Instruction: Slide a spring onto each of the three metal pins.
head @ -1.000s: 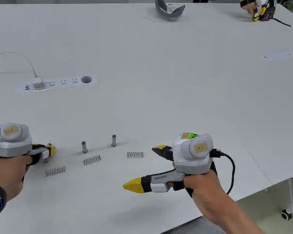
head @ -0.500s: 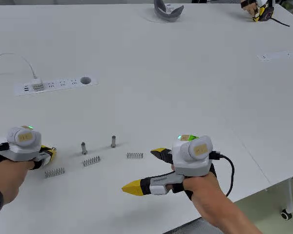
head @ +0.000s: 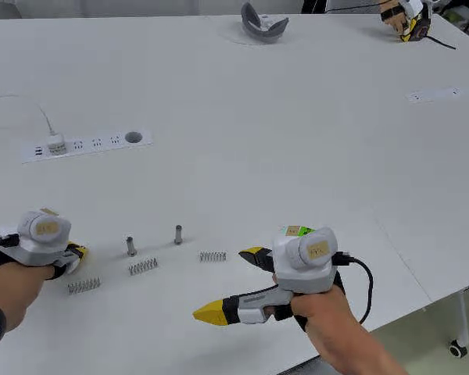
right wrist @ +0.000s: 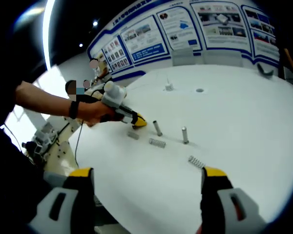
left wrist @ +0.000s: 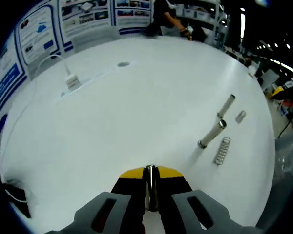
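Between the closed left tongs [left wrist: 150, 171], a pin [left wrist: 150, 191]; nearby, three loose springs [head: 143, 266]

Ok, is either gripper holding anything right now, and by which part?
The left gripper looks shut on a thin metal pin, clamped along its shaft, though that's hard to confirm. The right gripper is open, holding nothing.

Even overhead light is washing the white worktop [head: 297, 156], casting faint soft shadows. Both gripper views are bending toward their edges; a ceiling light [right wrist: 48, 29] is glaring in the right one.
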### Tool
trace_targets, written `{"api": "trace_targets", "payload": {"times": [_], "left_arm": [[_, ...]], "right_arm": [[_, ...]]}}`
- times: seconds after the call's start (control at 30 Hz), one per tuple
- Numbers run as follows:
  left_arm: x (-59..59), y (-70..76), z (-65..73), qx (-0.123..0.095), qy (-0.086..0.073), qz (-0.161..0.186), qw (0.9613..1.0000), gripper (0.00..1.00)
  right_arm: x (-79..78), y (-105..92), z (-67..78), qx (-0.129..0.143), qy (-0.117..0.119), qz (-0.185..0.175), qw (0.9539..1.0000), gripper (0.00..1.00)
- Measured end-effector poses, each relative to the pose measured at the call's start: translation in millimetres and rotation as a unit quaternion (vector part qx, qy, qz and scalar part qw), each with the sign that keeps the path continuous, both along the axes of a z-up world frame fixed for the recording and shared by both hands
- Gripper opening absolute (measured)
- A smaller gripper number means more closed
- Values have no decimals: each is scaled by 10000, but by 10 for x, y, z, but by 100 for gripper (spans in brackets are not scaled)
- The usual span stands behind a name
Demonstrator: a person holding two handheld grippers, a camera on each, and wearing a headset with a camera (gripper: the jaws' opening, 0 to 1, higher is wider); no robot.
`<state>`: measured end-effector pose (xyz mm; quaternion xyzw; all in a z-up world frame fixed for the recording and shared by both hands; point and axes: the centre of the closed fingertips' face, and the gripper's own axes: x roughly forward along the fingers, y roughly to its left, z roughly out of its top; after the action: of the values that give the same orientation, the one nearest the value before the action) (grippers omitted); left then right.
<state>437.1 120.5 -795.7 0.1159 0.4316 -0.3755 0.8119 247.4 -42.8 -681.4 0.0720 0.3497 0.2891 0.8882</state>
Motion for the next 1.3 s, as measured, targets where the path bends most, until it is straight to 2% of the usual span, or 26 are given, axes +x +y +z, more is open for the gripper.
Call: {"api": "trace_targets", "payload": {"times": [0.03, 0.07, 0.13, 0.27, 0.67, 1.0, 1.3], "left_arm": [[31, 7, 23, -198, 81, 296, 9993, 7], [53, 29, 33, -131, -55, 240, 9996, 7], [24, 33, 39, -1, -135, 33, 9999, 7], [30, 40, 118, -62, -218, 19, 9997, 7], [-7, 111, 241, -202, -253, 173, 9993, 7], [-114, 188, 315, -228, -358, 217, 9989, 7], [-132, 331, 368, -256, -417, 282, 9984, 7]], "right_arm": [[-1, 2, -8, 4, 10, -1, 10000, 92], [-3, 6, -14, 10, 21, 2, 10000, 92], [-5, 18, -22, -2, 31, 25, 10000, 92], [11, 29, -16, 25, 13, 9, 10000, 92], [0, 50, -34, 62, 15, 24, 10000, 92], [-8, 62, -36, 89, 8, 29, 10000, 92], [-13, 100, -37, 116, -6, 50, 9999, 92]]}}
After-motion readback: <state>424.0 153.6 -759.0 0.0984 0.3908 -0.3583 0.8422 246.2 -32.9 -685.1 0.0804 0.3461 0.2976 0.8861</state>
